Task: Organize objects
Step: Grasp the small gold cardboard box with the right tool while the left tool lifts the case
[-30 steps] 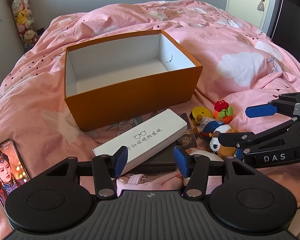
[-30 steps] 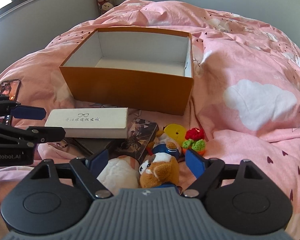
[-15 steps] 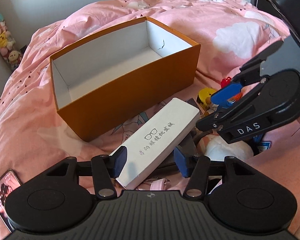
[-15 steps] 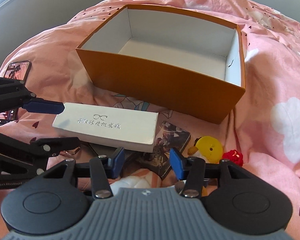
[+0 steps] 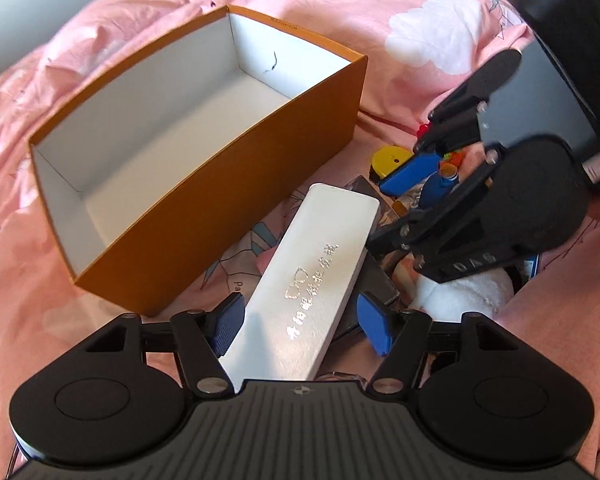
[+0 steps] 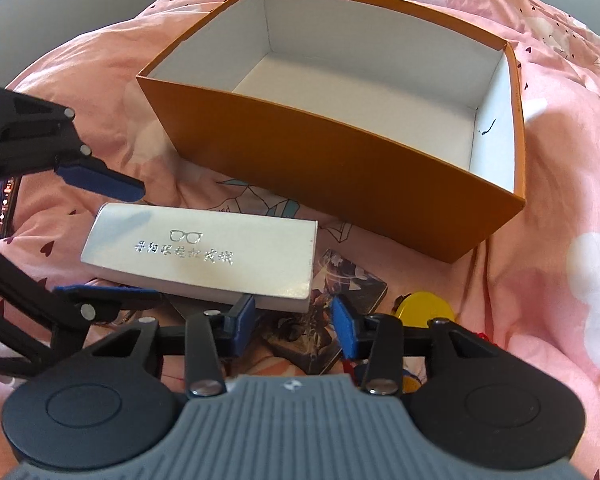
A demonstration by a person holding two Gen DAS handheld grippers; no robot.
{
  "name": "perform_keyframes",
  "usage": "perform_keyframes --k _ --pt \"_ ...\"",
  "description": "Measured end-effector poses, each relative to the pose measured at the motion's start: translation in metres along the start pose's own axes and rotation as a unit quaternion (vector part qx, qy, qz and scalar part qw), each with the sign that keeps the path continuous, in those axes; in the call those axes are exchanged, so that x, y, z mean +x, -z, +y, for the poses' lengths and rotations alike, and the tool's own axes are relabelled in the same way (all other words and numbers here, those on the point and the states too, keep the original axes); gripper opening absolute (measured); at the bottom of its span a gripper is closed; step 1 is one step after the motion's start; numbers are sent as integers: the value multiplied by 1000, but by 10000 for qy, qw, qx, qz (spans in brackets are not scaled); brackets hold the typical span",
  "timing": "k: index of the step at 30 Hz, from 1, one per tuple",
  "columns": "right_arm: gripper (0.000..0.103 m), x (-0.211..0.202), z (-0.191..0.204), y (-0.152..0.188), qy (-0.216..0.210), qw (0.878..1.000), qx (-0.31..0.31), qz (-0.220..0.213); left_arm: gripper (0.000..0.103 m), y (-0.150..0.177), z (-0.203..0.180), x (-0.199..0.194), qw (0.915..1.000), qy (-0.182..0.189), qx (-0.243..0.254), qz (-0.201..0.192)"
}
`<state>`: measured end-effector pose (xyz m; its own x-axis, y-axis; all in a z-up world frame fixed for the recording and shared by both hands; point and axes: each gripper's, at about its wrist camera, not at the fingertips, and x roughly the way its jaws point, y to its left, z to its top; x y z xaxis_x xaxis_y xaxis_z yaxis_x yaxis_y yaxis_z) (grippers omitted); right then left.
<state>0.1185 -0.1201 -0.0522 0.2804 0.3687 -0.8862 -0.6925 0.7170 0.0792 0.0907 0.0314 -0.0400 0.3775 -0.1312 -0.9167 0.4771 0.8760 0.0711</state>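
An orange box [image 5: 228,216], open at the top with a white interior, was positioned on a pink quilt [image 5: 16,280]. A white glasses case [image 5: 312,276] was located just in front of the box, resting across a dark flat item that was only partly visible. The left gripper [image 5: 300,326] was held with its blue pads spread on either side of the near end of the case; contact with the pads could not be confirmed. The right gripper [image 6: 292,320] was held partly spread above an illustrated card [image 6: 340,288], beside the right end of the case, and nothing was gripped. A yellow toy [image 6: 424,306] and a white plush [image 5: 468,292] were seen beside the card.
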Motion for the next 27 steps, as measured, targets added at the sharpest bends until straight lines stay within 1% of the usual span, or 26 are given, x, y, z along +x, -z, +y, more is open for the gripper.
perform_keyframes --k 3,5,9,14,18,19,22,27 --pt "44 3 -2 -2 -39 10000 -4 46 75 -11 14 11 9990 379 -28 218" --pt "40 6 -5 -4 -50 10000 27 79 75 -17 20 20 9977 551 9 387" --pt "39 11 -11 -9 -74 9999 82 108 75 -25 26 36 9952 745 68 632" --pt "31 20 -17 -18 -141 9997 151 132 74 -32 28 51 9935 846 55 765" --pt "31 30 -18 -25 -198 9995 182 180 69 -36 31 63 9919 923 -232 836" --pt "31 33 -18 -25 -210 9994 189 220 69 -36 31 65 9918 918 -301 836" --pt "32 35 -19 -25 -252 9991 211 253 69 -34 28 65 9922 867 -434 785" --pt "32 29 -18 -25 -354 9990 219 172 68 -25 29 56 9898 643 -1024 758"
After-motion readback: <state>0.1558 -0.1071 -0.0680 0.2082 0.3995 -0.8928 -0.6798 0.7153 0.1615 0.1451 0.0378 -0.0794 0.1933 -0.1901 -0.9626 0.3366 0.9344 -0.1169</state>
